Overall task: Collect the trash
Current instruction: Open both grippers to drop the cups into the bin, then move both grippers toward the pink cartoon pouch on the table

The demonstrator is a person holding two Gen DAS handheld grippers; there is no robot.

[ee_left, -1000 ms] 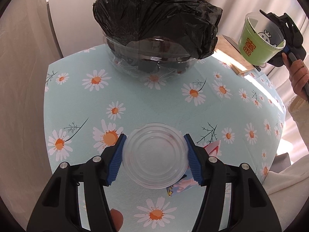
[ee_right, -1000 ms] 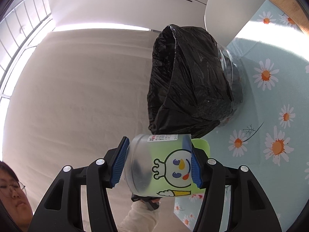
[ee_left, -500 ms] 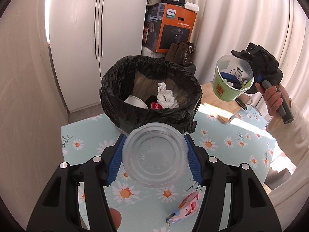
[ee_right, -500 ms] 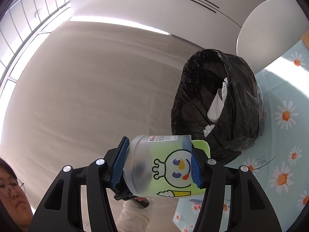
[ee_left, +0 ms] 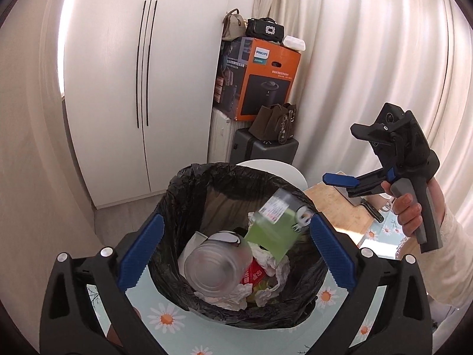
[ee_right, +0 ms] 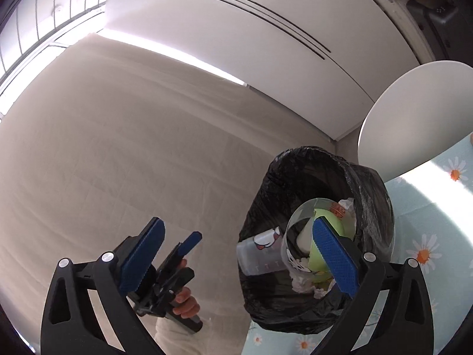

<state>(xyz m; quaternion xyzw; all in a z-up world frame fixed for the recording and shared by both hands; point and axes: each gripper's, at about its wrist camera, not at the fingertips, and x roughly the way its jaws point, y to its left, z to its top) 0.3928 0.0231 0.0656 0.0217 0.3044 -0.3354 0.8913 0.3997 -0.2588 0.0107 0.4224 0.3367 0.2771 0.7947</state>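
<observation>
The bin lined with a black bag (ee_left: 189, 195) stands on the daisy tablecloth and also shows in the right wrist view (ee_right: 272, 177). Inside it lie a clear plastic container (ee_left: 214, 266), a green cartoon cup (ee_left: 275, 224) and crumpled paper; the cup (ee_right: 313, 236) looks blurred, as if falling. My left gripper (ee_left: 233, 251) is open and empty above the bin's near rim. My right gripper (ee_right: 236, 254) is open and empty, up and to the right of the bin; it shows in the left wrist view (ee_left: 340, 179).
The table (ee_left: 165, 319) carries a wooden board (ee_left: 337, 207) to the right of the bin. A white chair back (ee_right: 414, 112) stands behind the bin. Behind are a white wardrobe (ee_left: 142, 88), an orange box (ee_left: 260, 77) on luggage, and curtains (ee_left: 369, 59).
Both grippers opened over the bin. The clear container left my left gripper and the green cup left my right gripper; both are now in the bag. The left gripper rose higher.
</observation>
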